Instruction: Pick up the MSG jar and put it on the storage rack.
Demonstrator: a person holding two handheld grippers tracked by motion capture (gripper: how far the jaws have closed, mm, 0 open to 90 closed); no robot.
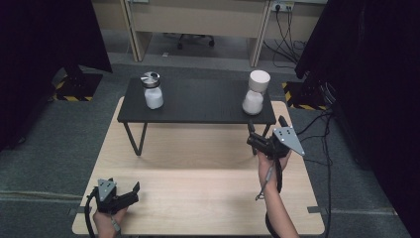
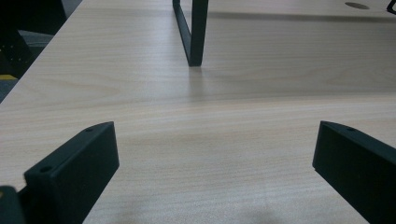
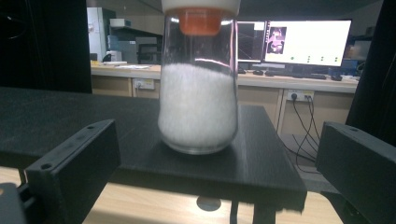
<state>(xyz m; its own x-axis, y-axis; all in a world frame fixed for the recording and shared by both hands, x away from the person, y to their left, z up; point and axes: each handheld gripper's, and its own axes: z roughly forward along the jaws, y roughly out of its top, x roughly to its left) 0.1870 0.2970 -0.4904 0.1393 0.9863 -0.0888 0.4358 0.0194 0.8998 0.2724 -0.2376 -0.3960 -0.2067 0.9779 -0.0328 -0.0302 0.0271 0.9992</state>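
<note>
Two glass jars of white powder stand on a low black shelf (image 1: 198, 106). The right jar (image 1: 255, 92) has a white cap and an orange neck ring; in the right gripper view the same jar (image 3: 198, 93) stands just beyond the jaws, upright. The left jar (image 1: 152, 90) has a metal lid. My right gripper (image 1: 257, 133) is open, held in front of the shelf's right end, apart from the jar. My left gripper (image 1: 130, 192) is open near the table's front left, with nothing between its jaws (image 2: 215, 163).
The shelf stands on thin black legs (image 2: 191, 32) on a light wooden table (image 1: 198, 198). Black curtains hang at both sides. Desks, cables and lit monitors (image 3: 306, 42) are behind. A cable hole (image 3: 208, 203) sits in the tabletop under the shelf.
</note>
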